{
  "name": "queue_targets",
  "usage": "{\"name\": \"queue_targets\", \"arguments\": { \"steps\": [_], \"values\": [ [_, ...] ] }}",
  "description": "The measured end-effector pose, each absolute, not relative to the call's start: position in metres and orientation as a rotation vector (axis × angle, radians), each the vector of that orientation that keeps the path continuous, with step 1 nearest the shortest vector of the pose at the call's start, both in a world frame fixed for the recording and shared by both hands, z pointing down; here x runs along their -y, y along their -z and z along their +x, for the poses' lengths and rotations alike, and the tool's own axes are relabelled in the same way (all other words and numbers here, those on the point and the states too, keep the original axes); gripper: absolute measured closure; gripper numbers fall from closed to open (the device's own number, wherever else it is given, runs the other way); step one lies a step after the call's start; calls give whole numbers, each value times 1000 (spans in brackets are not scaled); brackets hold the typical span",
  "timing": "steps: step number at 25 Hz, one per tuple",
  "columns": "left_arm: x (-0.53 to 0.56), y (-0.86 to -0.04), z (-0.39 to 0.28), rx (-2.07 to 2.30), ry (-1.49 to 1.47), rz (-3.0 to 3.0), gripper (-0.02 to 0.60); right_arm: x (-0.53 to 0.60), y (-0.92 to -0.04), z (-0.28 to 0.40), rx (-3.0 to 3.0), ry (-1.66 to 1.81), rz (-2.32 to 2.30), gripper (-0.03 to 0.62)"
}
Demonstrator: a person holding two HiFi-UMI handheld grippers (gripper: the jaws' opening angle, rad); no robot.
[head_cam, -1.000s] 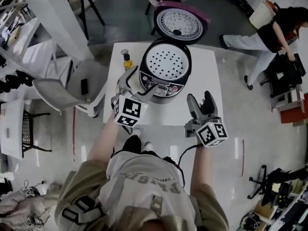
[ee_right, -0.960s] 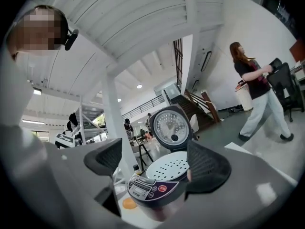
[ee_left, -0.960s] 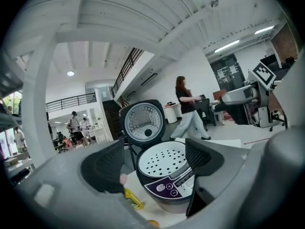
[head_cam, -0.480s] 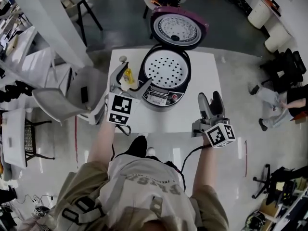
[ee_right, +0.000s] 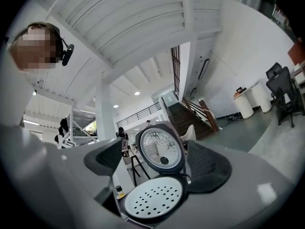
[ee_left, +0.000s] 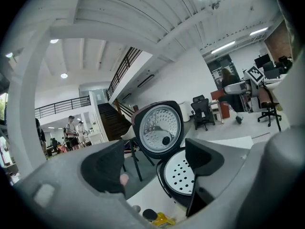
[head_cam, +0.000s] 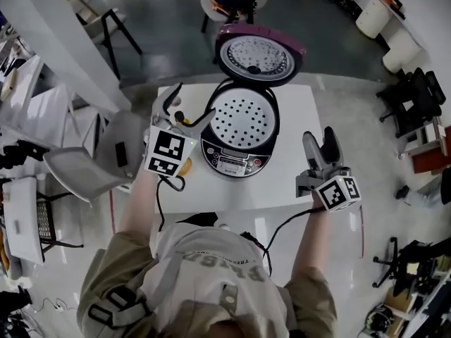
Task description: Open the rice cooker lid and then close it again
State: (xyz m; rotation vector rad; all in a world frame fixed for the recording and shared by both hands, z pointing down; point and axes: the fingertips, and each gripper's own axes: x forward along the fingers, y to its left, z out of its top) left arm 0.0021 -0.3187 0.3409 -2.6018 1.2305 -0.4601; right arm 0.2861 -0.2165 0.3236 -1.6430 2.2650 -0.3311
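The rice cooker [head_cam: 238,134] stands on the white table [head_cam: 282,182] with its purple-rimmed lid [head_cam: 258,53] swung fully up and back. A white perforated plate [head_cam: 243,113] covers the pot. My left gripper [head_cam: 187,108] hovers open just left of the cooker, nothing between its fingers. My right gripper [head_cam: 320,143] hangs open to the cooker's right, apart from it. In the left gripper view the lid [ee_left: 158,129] and plate [ee_left: 181,175] show past the open left gripper [ee_left: 155,163]. The right gripper view frames the lid [ee_right: 159,149] and plate [ee_right: 152,197] between the open right gripper [ee_right: 152,159].
A small yellow bottle [head_cam: 180,116] stands on the table's left side under my left gripper, also in the left gripper view [ee_left: 159,218]. A grey chair [head_cam: 84,160] sits left of the table. Office chairs [head_cam: 416,97] and white bins [head_cam: 380,13] stand at the right.
Both grippers have risen, the left going further along the cooker's left side and the right drifting rightward. Both stayed open. The person at the right has left the view.
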Motion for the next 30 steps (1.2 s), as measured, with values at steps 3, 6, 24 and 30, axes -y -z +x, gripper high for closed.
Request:
{"name": "queue_targets", "arguments": {
  "steps": [3,6,24,30],
  "values": [
    [334,-337,6,-1139,506,-2608,167,236,-314,283,-2313,297,-1631,178],
    [346,-330,12,-1053,530,-2617,166,253,-304,278,-2372,263,-1610,178],
    [431,-309,63,-751,685,-2599,138,356,-281,259,-2664,112,-1626,174],
    [455,-313,75,-701,742,-2592,132,380,-281,260,-2721,92,-1633,164]
  ]
}}
